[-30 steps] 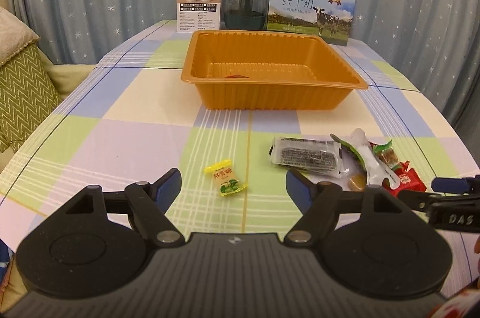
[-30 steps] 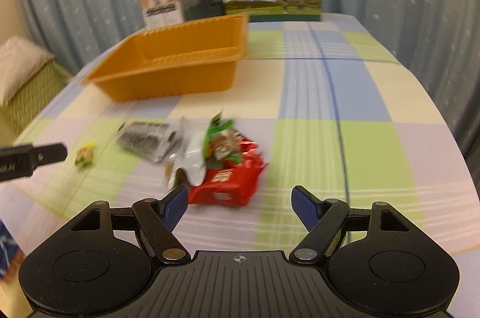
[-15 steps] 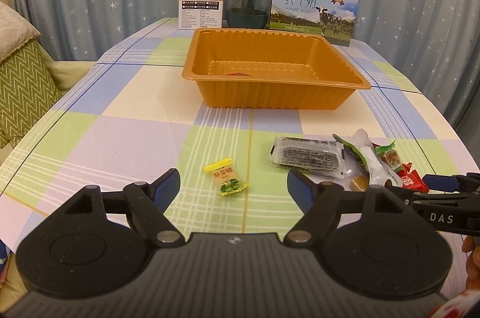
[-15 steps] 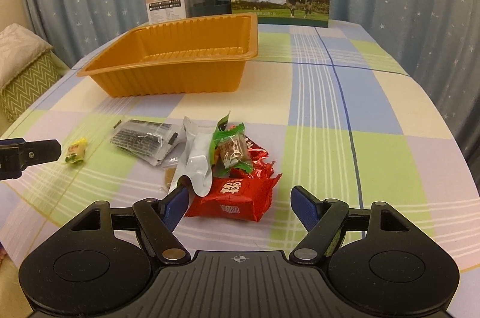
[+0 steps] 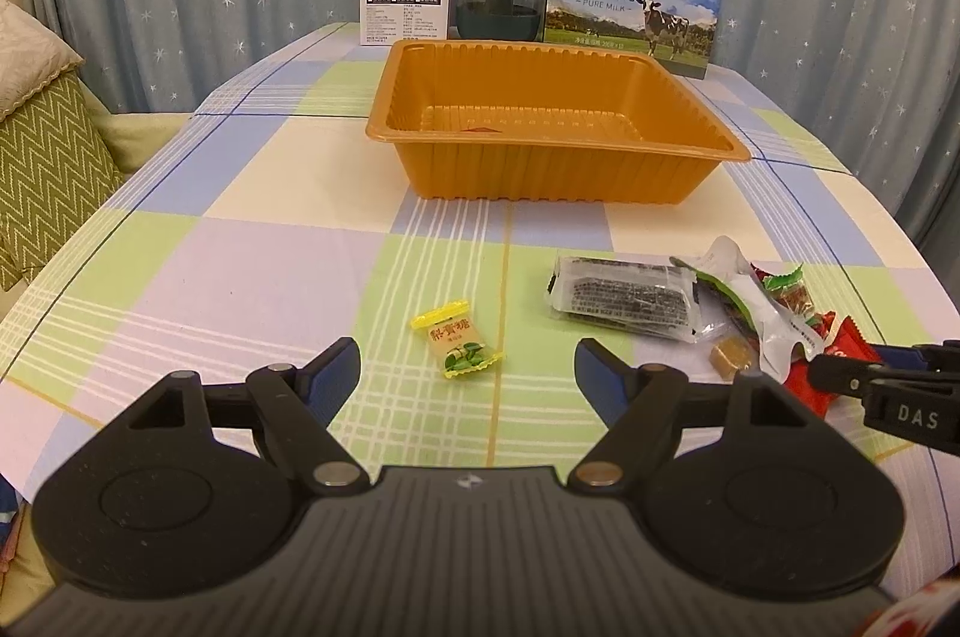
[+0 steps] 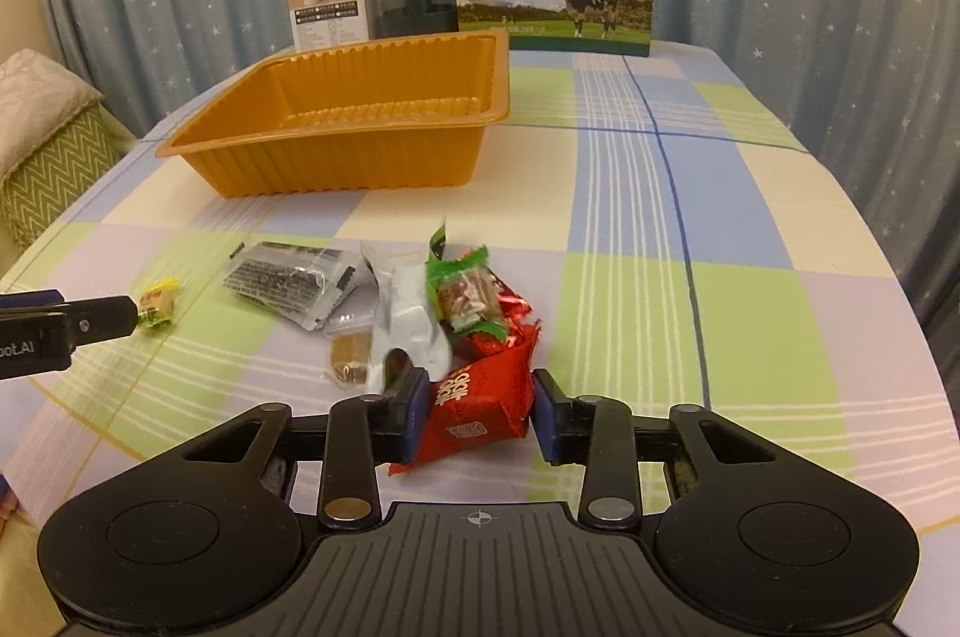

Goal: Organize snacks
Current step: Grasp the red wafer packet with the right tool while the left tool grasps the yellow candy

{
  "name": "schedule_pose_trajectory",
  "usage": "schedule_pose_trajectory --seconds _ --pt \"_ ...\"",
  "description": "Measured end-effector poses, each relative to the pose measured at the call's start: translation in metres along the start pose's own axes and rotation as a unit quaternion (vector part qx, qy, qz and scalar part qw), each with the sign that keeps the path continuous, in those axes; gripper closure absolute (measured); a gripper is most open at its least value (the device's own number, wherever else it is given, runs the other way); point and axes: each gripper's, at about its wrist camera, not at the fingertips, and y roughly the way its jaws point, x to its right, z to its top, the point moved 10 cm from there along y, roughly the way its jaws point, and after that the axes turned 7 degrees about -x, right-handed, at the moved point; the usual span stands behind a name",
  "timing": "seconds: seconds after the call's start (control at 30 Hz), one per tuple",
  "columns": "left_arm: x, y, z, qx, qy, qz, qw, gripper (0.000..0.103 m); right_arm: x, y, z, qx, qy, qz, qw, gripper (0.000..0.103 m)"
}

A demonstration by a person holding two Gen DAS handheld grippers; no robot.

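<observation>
While the red snack packet (image 6: 480, 412) lies at the near edge of the snack pile, the right gripper (image 6: 477, 412) is closing on it: the left pad already presses the wrapper and the right pad stands just at its other side, so the grip looks close to complete but not yet proven. The packet rests on the checked tablecloth (image 6: 690, 229), touching the white sachet (image 6: 414, 319) and the green-wrapped sweet (image 6: 465, 295) heaped against it; a small brown cube (image 6: 348, 358) in clear film lies just beside the left pad, and the dark seaweed-like packet (image 6: 282, 280) lies further left. The orange tray (image 6: 336, 138), the likely destination, sits well apart towards the far end of the table and appears nearly empty. The left gripper (image 5: 468, 367) hangs wide open and holds nothing, with the yellow candy (image 5: 457, 346) on the cloth between its fingers.

Risks, as judged from this arrangement:
- The pillow-shaped foil may squirt forward out of the closing pads, since the grip sits near its rear end.
- The left pad may also catch the white sachet's corner, dragging it and the sweet along when the packet is lifted.
- Excess squeeze could crush the contents.
- The two grippers work near each other; a careless lift could bump the left one.
</observation>
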Motion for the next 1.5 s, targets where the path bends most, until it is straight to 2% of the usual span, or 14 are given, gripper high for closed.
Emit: schedule_pose_trajectory --seconds 0.17,0.37,0.73,0.8,0.87,1.03,1.2,1.27,1.3,1.5 --pt "0.000 0.000 -0.001 0.000 0.002 0.002 1.0000 0.027 -0.001 0.006 -0.007 -0.018 0.007 0.010 1.000 0.066" --pt "-0.001 0.004 -0.002 -0.004 0.002 0.005 1.0000 0.026 0.001 0.005 -0.006 -0.016 0.023 0.016 0.999 0.068" --pt "-0.010 0.022 0.000 -0.010 -0.018 0.018 0.9996 0.028 0.021 -0.015 0.008 0.029 0.057 -0.014 0.998 0.071" --pt "-0.009 0.028 0.002 -0.009 -0.016 0.019 0.9996 0.035 0.023 -0.017 0.010 0.033 0.061 -0.016 0.997 0.071" --pt "-0.008 0.033 0.003 -0.011 -0.015 0.019 0.9996 0.050 0.024 -0.017 0.010 0.033 0.061 -0.016 0.997 0.071" --pt "-0.007 0.043 0.006 -0.013 -0.019 0.022 0.9995 0.059 0.025 -0.015 0.011 0.033 0.065 -0.016 0.997 0.071" --pt "-0.005 0.053 0.005 -0.016 -0.014 0.031 0.9993 0.064 0.024 -0.013 0.010 0.028 0.069 -0.009 0.997 0.071" --pt "-0.003 0.054 0.007 -0.014 -0.007 0.034 0.9993 0.079 0.024 -0.013 0.010 0.028 0.070 -0.009 0.997 0.071" --pt "-0.002 0.054 0.007 -0.014 -0.006 0.034 0.9993 0.083 0.024 -0.013 0.011 0.028 0.070 -0.009 0.997 0.071" --pt "0.002 0.050 0.005 -0.018 -0.003 0.035 0.9992 0.085 0.025 -0.016 0.011 0.030 0.073 -0.006 0.997 0.071"
